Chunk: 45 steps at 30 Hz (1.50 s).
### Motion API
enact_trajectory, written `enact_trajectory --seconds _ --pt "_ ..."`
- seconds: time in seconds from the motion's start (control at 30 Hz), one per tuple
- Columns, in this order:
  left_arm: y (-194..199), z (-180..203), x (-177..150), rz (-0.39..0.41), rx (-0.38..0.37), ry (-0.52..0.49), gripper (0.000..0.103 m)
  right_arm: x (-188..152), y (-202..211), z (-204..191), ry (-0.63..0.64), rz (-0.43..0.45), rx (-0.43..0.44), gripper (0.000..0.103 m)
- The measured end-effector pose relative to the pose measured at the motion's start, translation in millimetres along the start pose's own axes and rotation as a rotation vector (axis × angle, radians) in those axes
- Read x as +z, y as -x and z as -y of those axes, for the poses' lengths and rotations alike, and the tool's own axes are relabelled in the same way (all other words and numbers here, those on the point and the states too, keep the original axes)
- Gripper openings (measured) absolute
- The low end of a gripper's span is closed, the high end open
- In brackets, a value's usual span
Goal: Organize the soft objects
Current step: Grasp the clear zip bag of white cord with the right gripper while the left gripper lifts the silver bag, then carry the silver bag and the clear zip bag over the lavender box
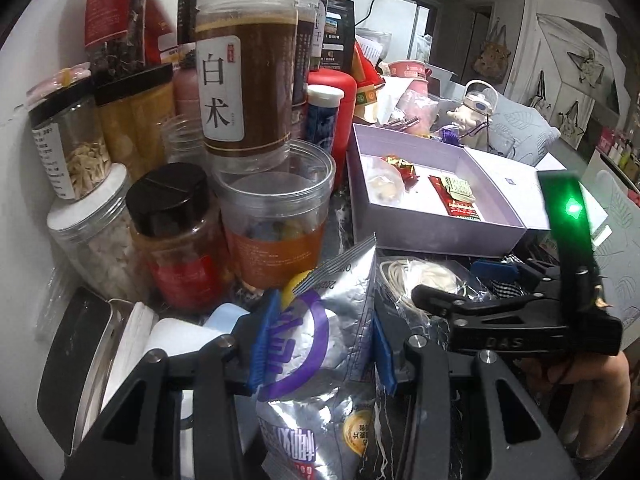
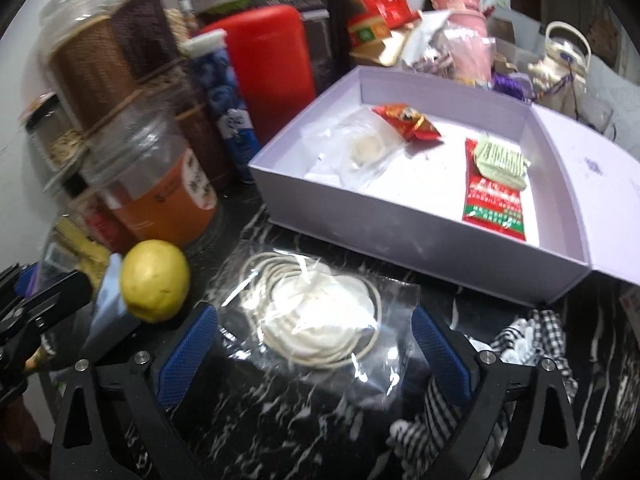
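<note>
A silver foil pouch (image 1: pixel 320 332) is clamped in the left gripper (image 1: pixel 320 344), while the right gripper (image 2: pixel 314 344) is held apart around a bagged cord coil (image 2: pixel 320 320) lying on the bench (image 2: pixel 280 412), where the slick plastic could be pinched alone and slip.

One open pale box (image 2: pixel 448 276) holds four small packets: one clear (image 2: pixel 360 148), one red foil (image 2: pixel 408 122), one green (image 2: pixel 502 160), one flat red sachet (image 2: pixel 494 204). Outside it: one lemon (image 2: pixel 155 280), one bagged cord coil (image 2: pixel 320 320), one checked cloth (image 2: pixel 532 336), one silver pouch (image 1: pixel 320 344).
</note>
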State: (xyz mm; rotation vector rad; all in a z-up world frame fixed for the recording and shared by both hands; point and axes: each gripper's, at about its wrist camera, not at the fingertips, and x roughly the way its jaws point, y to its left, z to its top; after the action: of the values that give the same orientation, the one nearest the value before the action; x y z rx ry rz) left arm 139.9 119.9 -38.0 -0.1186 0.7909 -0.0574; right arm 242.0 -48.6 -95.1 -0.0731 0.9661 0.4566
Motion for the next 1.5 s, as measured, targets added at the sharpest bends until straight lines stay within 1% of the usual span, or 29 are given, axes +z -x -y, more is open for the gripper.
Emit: enact_trajectory --seconds 0.03,0.07,0.13,0.27,0.3,0.33,0.37,0.4,0.43,0.47,0.5,0.57,0.67,0.8,0.97,1.03,1.37,1.4,1.5 --pt "-1.3 0.2 0.0 -0.003 -0.002 -0.002 0.043 -0.1 -3.0 0.3 0.0 -0.008 -0.006 0.099" --pt "-2.7 0.1 0.0 -0.007 -0.005 -0.003 0.042 -0.8 -7.0 0.6 0.004 -0.021 -0.012 0.103" --pt "-5.5 0.6 0.7 -0.011 -0.01 -0.004 0.043 -2.1 -10.6 -0.1 0.014 -0.031 -0.02 0.103" --pt "-6.8 0.7 -0.2 -0.014 -0.018 0.003 0.042 -4.5 -11.6 0.1 0.016 -0.023 -0.015 0.103" --pt "-6.8 0.9 -0.6 -0.013 -0.015 0.002 0.042 -5.8 -12.7 1.4 0.013 -0.026 -0.013 0.1" --pt "-6.8 0.8 -0.8 -0.013 -0.015 0.002 0.042 -6.4 -14.7 1.8 0.013 -0.034 -0.016 0.085" --pt "-6.6 0.8 -1.4 -0.016 -0.015 0.002 0.042 -7.7 -14.4 1.0 0.027 -0.032 -0.053 0.071" --pt "-6.2 1.2 -2.0 -0.018 -0.016 0.002 0.042 -8.6 -12.0 1.0 0.032 -0.03 -0.058 0.06" --pt "-5.6 1.5 -2.4 -0.018 -0.017 0.002 0.042 -8.7 -8.9 2.4 0.022 -0.035 -0.025 0.039" --pt "-4.9 1.9 -3.2 -0.018 -0.02 0.002 0.042 -8.8 -6.5 4.2 0.006 -0.037 0.002 0.031" --pt "-4.4 2.2 -3.5 -0.019 -0.022 0.002 0.042 -9.3 -4.8 5.3 -0.003 -0.034 0.015 0.028" --pt "-3.0 3.6 -4.7 -0.019 -0.024 0.0 0.042 -12.1 -0.6 5.3 -0.004 -0.011 0.019 0.02" --pt "-1.1 6.0 -6.8 -0.019 -0.023 -0.004 0.042 -18.7 10.2 5.8 -0.017 0.031 0.034 0.014" --pt "3.6 11.0 -9.0 -0.02 -0.035 -0.006 0.042 -26.7 30.4 4.0 -0.014 0.077 0.053 0.013" --pt "9.7 26.0 -10.7 -0.011 -0.045 -0.027 0.042 -37.0 58.6 7.9 -0.01 0.108 0.063 0.013" --pt "11.9 33.8 -11.8 -0.009 -0.052 -0.039 0.042 -38.4 64.0 10.8 -0.011 0.116 0.063 0.013" --pt "22.0 78.7 -15.5 0.011 -0.123 -0.101 0.042 -68.1 113.8 34.8 -0.053 0.175 0.036 0.013" --pt "23.4 83.3 -15.6 0.013 -0.13 -0.109 0.041 -71.8 120.0 37.7 -0.058 0.184 0.032 0.013" --pt "26.4 96.6 -15.6 0.017 -0.148 -0.13 0.041 -80.3 132.8 43.3 -0.065 0.203 0.027 0.013"
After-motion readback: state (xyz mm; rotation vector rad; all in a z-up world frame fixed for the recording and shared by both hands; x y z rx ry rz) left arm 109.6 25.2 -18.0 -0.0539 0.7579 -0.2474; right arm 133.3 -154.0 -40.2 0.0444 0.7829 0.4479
